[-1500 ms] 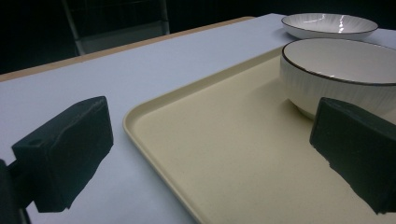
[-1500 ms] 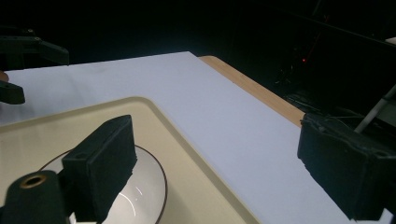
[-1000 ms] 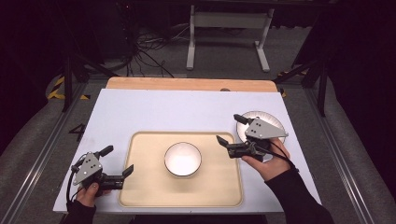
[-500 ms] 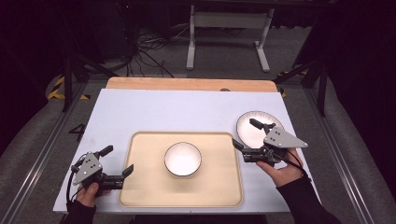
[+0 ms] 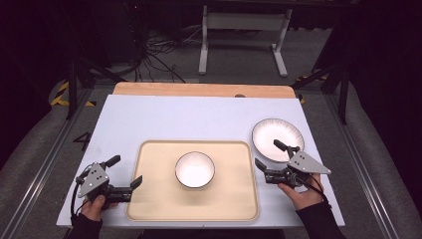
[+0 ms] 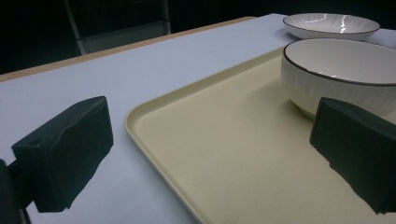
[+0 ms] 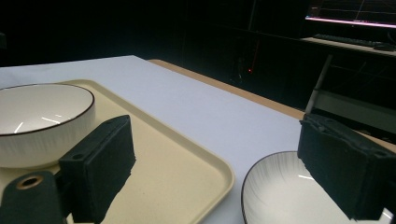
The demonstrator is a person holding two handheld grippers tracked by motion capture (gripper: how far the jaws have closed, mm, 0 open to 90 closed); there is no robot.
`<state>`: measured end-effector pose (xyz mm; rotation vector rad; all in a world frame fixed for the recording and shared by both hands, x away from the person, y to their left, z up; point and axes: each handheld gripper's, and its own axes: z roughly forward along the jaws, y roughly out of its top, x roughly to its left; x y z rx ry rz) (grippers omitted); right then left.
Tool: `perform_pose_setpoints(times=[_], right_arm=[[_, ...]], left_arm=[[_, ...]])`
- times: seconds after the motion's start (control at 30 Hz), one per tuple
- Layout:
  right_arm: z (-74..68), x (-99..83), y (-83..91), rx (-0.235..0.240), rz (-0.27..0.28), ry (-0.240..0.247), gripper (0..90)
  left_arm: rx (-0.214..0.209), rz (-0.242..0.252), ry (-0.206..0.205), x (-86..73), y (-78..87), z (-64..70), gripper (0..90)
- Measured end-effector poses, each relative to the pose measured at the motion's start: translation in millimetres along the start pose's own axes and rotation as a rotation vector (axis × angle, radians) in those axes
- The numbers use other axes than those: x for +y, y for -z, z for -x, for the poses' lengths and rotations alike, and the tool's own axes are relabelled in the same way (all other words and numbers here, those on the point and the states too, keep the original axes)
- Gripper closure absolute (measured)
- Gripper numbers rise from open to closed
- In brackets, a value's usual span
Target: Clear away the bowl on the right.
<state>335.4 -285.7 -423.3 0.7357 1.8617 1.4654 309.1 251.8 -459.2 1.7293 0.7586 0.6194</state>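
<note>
A dim lab or studio: tangled cables (image 5: 154, 59) on the floor at upper centre, a lit monitor (image 7: 352, 16) at upper right

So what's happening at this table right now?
A person sits at a white table with a hand-held gripper in each hand. A white bowl stands on a beige tray, and a white plate lies on the table to the tray's right. The right hand-held gripper hangs open by the plate's near edge, holding nothing. The left hand-held gripper waits open at the tray's left edge.
</note>
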Motion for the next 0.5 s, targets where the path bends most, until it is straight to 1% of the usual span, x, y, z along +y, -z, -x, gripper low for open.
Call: perform_pose_setpoints(times=[0.07, 0.13, 0.27, 0.37, 0.5], right_arm=[[0.4, -5.1, 1.7, -0.007, 0.005, -0.003, 11.1], [0.8, -10.0, 2.3, -0.008, -0.004, -0.010, 10.6], [1.1, -18.1, 1.2, -0.002, -0.007, -0.029, 9.9], [1.2, -19.7, 0.1, -0.003, -0.009, -0.040, 9.3], [0.5, -19.1, 0.4, -0.001, 0.003, -0.037, 8.7]], left_arm=[[-0.001, 0.002, -0.001, 0.0, -0.2, 0.0, 0.1], [-0.002, 0.001, -0.003, 0.0, -0.3, 0.2, 0.1], [-0.001, 0.001, -0.008, 0.0, -0.2, 0.7, 0.2], [-0.004, 0.001, -0.006, 0.0, -0.3, 0.8, 0.1], [-0.005, 0.001, -0.006, 0.0, -0.3, 0.8, 0.2]])
